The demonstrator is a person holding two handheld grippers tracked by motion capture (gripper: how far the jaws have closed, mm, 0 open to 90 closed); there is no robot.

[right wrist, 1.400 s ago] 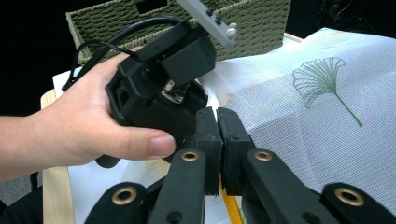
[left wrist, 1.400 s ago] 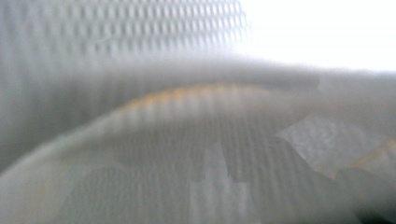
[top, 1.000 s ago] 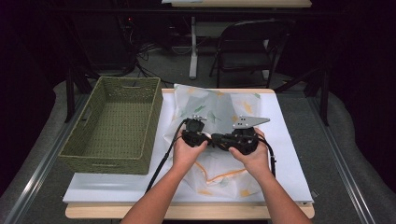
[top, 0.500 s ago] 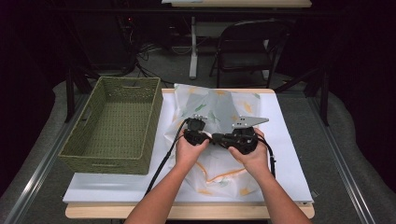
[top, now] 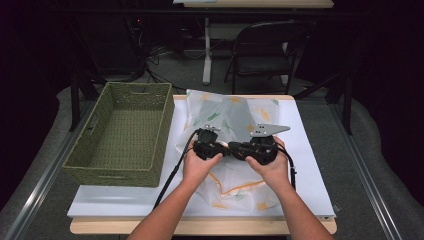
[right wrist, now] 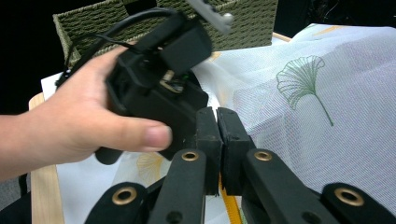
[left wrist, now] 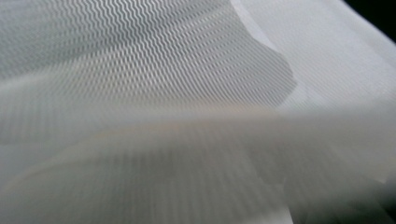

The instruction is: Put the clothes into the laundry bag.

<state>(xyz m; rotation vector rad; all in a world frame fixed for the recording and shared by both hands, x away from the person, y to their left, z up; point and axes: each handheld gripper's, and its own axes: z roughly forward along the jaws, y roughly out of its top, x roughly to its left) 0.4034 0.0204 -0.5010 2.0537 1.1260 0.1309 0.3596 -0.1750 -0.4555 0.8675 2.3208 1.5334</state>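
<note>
The cloth (top: 235, 150), a sheer white sheet printed with leaves, lies rumpled on the table (top: 310, 165) beside the woven basket (top: 125, 135). The right gripper (right wrist: 217, 135) has its jaws pressed together, seemingly on a cloth edge. The left gripper (top: 207, 145) has just been opening its jaws; whether cloth lies between them I cannot tell. Should they part fully, the gathered fold could slide loose and sag

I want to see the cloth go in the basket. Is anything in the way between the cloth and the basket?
Nothing visible is in the way. The leaf-print cloth lies on the white table, right beside the green woven basket, whose top is open. The right gripper is shut on a fold of the cloth, close to the left gripper.
</note>
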